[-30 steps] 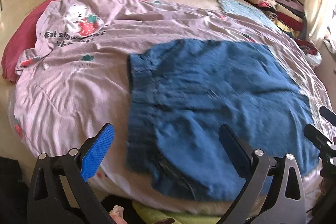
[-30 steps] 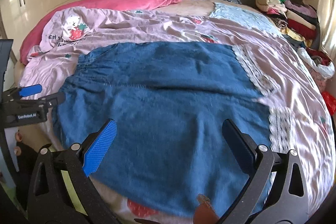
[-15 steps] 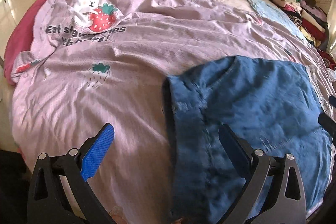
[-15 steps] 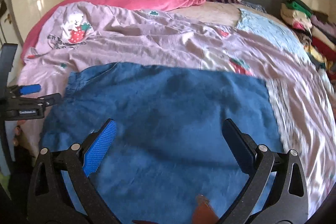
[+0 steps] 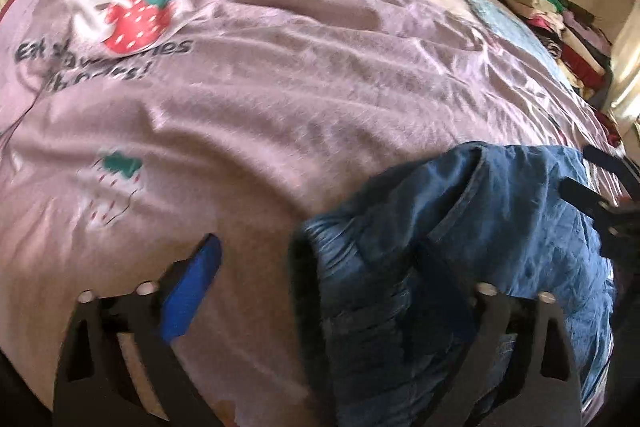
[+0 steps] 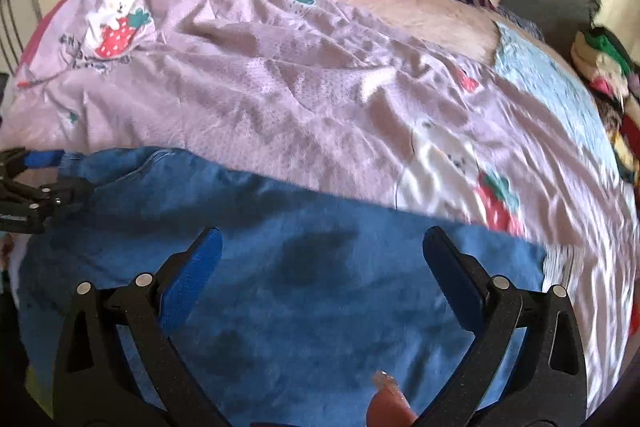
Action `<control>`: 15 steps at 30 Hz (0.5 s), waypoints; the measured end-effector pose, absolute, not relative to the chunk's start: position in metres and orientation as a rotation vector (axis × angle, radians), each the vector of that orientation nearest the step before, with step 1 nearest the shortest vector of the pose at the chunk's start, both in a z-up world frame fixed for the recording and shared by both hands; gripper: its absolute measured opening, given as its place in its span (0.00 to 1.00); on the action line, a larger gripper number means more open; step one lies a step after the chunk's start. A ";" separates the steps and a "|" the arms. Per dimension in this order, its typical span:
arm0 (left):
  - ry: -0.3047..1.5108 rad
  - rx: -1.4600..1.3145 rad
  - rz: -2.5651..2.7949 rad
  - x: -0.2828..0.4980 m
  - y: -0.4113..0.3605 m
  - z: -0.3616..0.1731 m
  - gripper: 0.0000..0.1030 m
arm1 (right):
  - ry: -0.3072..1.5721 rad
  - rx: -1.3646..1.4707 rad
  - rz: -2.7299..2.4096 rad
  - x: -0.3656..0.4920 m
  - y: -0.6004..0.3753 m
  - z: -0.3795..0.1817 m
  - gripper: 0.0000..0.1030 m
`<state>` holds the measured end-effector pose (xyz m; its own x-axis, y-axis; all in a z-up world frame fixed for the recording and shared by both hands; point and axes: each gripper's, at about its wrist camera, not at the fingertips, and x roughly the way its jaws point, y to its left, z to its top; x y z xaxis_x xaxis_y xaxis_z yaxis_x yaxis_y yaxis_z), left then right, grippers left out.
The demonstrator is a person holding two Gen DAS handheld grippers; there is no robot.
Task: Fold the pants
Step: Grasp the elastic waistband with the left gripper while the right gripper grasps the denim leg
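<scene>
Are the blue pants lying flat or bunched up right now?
Mostly spread flat on the bedspread, but the blue pants are bunched and lifted at the left-side edge, between the left gripper fingers.

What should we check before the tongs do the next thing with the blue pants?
1. Left tongs around the pants edge: ok. The jaws have just been closing and the bunched edge sits between them.
2. Left tongs pinching the cloth: not ok. The blue pad is not yet touching it.
3. Right tongs open over the pants: ok, nothing pinched.
4. Pants lying flat: not ok, rumpled at the left tongs' end.
5. Quilt has room beyond the pants: ok.
6. All cloth layers caught: cannot tell.
</scene>
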<state>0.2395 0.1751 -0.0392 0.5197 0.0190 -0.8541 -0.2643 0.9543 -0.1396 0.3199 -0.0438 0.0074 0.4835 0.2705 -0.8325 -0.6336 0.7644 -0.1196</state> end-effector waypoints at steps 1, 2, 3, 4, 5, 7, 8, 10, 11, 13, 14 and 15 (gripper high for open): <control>1.015 -0.268 0.134 0.242 0.171 -0.042 0.57 | 0.917 -0.464 0.582 0.323 -0.040 0.005 0.92; 1.015 -0.264 0.116 0.242 0.169 -0.043 0.44 | 0.934 -0.477 0.599 0.326 -0.034 0.001 0.92; 1.005 -0.235 0.117 0.241 0.165 -0.042 0.41 | 0.944 -0.485 0.610 0.327 -0.030 -0.001 0.92; 0.992 -0.220 0.112 0.239 0.163 -0.040 0.36 | 0.947 -0.494 0.617 0.329 -0.026 -0.003 0.92; 0.973 -0.210 0.100 0.235 0.160 -0.036 0.29 | 0.947 -0.510 0.629 0.329 -0.021 -0.005 0.92; 0.938 -0.192 0.087 0.226 0.156 -0.028 0.26 | 0.932 -0.541 0.642 0.328 -0.014 -0.006 0.92; 0.916 -0.178 0.079 0.221 0.153 -0.022 0.25 | 0.923 -0.556 0.654 0.327 -0.010 -0.007 0.92; 0.874 -0.148 0.056 0.209 0.148 -0.011 0.24 | 0.913 -0.581 0.680 0.326 -0.004 -0.008 0.92; 0.858 -0.136 0.041 0.203 0.147 -0.007 0.23 | 0.904 -0.599 0.691 0.324 -0.002 -0.009 0.92; 0.838 -0.133 0.015 0.194 0.143 0.000 0.23 | 0.884 -0.645 0.727 0.320 0.004 -0.011 0.92; 0.831 -0.134 0.011 0.190 0.142 0.002 0.23 | 0.883 -0.660 0.740 0.318 0.006 -0.012 0.92; 0.824 -0.131 0.009 0.185 0.142 0.004 0.22 | 0.881 -0.677 0.761 0.315 0.008 -0.013 0.88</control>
<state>0.1854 0.1418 0.0040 0.6794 -0.0433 -0.7325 -0.0588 0.9918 -0.1132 0.3151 0.0077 -0.0126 0.4187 0.2948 -0.8590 -0.8067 0.5552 -0.2027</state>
